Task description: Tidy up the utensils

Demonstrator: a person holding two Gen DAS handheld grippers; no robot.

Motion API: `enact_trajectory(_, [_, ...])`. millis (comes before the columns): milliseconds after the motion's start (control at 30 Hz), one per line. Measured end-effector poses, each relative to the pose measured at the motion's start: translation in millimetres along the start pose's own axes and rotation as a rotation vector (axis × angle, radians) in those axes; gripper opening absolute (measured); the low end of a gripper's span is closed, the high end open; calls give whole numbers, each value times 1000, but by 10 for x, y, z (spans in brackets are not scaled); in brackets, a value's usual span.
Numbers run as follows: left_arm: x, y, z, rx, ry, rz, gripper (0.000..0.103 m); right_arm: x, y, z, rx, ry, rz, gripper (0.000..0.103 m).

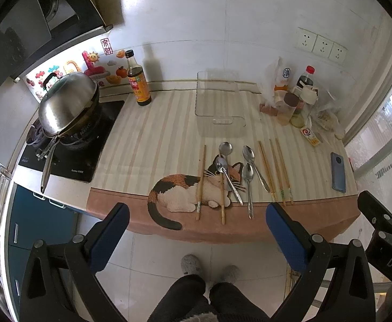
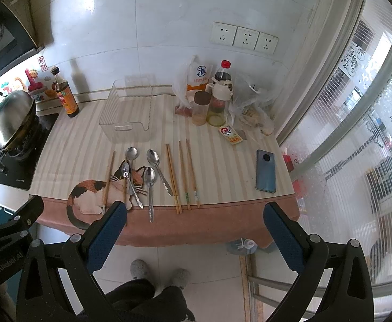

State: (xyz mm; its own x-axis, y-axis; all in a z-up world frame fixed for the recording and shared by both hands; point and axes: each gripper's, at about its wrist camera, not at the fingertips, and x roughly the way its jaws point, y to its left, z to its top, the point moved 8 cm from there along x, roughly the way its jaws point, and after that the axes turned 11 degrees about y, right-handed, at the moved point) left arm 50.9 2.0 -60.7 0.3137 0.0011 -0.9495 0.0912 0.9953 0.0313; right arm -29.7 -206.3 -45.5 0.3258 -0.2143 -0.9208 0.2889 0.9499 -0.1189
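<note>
Four spoons (image 1: 232, 173) lie mid-worktop on the cat-print cloth (image 1: 142, 134), bowls toward the wall, handles toward the near edge; long axes run roughly front-to-back, one crossing another at a slight slant. Wooden chopsticks: two singles (image 1: 201, 181) at and left of the spoons, a group of three or four (image 1: 275, 170) to the right w/ printed ends nearest the edge, print too small to read. Clear bin (image 1: 218, 102) sits behind the utensils, near the wall. Left gripper (image 1: 197, 221) & right gripper (image 2: 194, 221) hang off the front edge, above the floor, jaws wide, holding nothing. Sauce bottle (image 1: 138, 80), yellow-red label, unreadable. Bag (image 2: 198, 76) by the sockets shows "淮". Blue phone (image 2: 266, 170) lies at right. Hob's white logo illegible.
</note>
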Motion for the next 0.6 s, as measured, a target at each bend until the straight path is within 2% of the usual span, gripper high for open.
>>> enact_trajectory(600, [3,-49,-46,-3,-11,3,103,-11,27,34,-3,-3,3,103])
